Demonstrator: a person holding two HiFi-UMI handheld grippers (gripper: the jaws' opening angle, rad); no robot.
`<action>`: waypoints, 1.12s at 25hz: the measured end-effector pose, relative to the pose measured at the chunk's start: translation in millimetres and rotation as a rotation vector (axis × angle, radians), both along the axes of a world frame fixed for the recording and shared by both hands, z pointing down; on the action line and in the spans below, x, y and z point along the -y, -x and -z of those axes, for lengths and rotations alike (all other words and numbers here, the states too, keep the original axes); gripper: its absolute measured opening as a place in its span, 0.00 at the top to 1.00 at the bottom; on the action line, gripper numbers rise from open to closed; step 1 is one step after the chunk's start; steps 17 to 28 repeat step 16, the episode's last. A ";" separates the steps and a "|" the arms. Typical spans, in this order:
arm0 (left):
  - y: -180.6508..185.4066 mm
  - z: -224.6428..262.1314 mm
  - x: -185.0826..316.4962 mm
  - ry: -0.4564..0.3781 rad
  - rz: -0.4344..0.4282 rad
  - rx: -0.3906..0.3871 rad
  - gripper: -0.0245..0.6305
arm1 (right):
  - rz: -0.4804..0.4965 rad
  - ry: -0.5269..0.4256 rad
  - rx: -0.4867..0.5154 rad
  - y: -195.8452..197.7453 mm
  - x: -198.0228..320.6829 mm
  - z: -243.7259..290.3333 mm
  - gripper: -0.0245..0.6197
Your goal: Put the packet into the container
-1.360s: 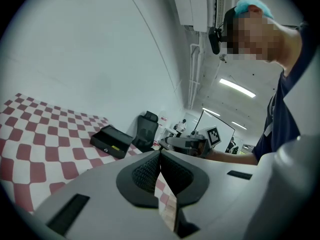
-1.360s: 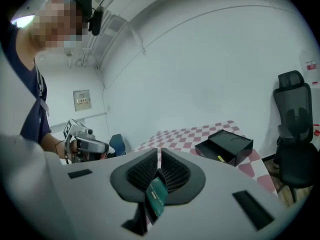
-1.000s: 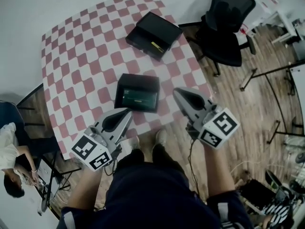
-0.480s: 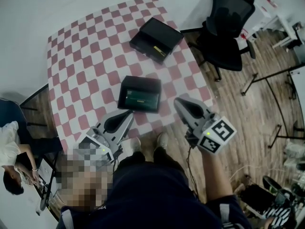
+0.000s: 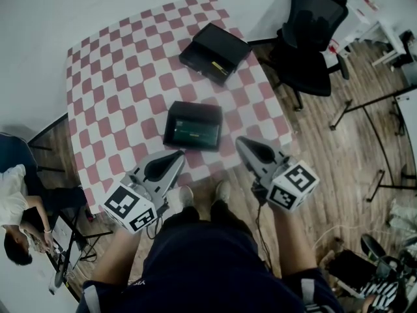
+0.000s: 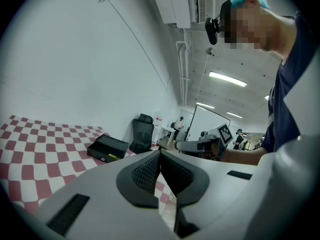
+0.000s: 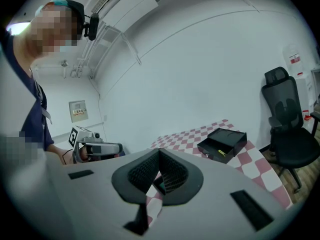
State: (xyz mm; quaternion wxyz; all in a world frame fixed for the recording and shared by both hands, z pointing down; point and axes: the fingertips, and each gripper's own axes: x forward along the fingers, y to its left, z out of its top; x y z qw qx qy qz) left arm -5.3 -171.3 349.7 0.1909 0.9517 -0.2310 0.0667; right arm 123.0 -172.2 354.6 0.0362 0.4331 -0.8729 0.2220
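Observation:
A shallow black container (image 5: pixel 193 125) sits near the table's front edge, with a dark green packet (image 5: pixel 191 132) lying flat inside it. My left gripper (image 5: pixel 180 154) hovers just in front of the container's left corner, its jaws shut and empty. To the container's right, my right gripper (image 5: pixel 240 140) is also shut with nothing in it. In the left gripper view the pads (image 6: pixel 150 171) meet at the tip. The right gripper view shows its pads (image 7: pixel 172 173) closed, with a sliver of the container behind them.
A second black box (image 5: pixel 215 51) with a yellow strip lies at the far right of the checkered table (image 5: pixel 117 96). Off the table's right corner stands a black office chair (image 5: pixel 309 38). A person (image 5: pixel 16 220) sits at lower left on the wooden floor side.
Both grippers stay shut and nearly where they were. The right gripper has drifted slightly nearer to me, and the view has shifted a little.

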 end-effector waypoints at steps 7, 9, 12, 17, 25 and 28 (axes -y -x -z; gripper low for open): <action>1.5 -0.3 -4.5 0.005 0.006 -0.009 0.92 | -0.001 0.003 -0.011 1.7 -1.8 -2.3 0.94; 1.2 -2.3 -5.8 0.004 0.004 -0.005 0.92 | 0.006 0.004 -0.016 3.2 -3.1 -4.4 0.94; 0.2 -3.9 -6.0 0.007 0.005 -0.003 0.92 | 0.013 0.006 -0.022 2.9 -3.0 -5.5 0.94; -2.7 -3.5 -6.4 0.013 0.003 -0.008 0.92 | 0.015 0.011 -0.028 0.1 -2.8 -4.0 0.94; -2.7 -3.5 -6.4 0.013 0.003 -0.008 0.92 | 0.015 0.011 -0.028 0.1 -2.8 -4.0 0.94; -2.7 -3.5 -6.4 0.013 0.003 -0.008 0.92 | 0.015 0.011 -0.028 0.1 -2.8 -4.0 0.94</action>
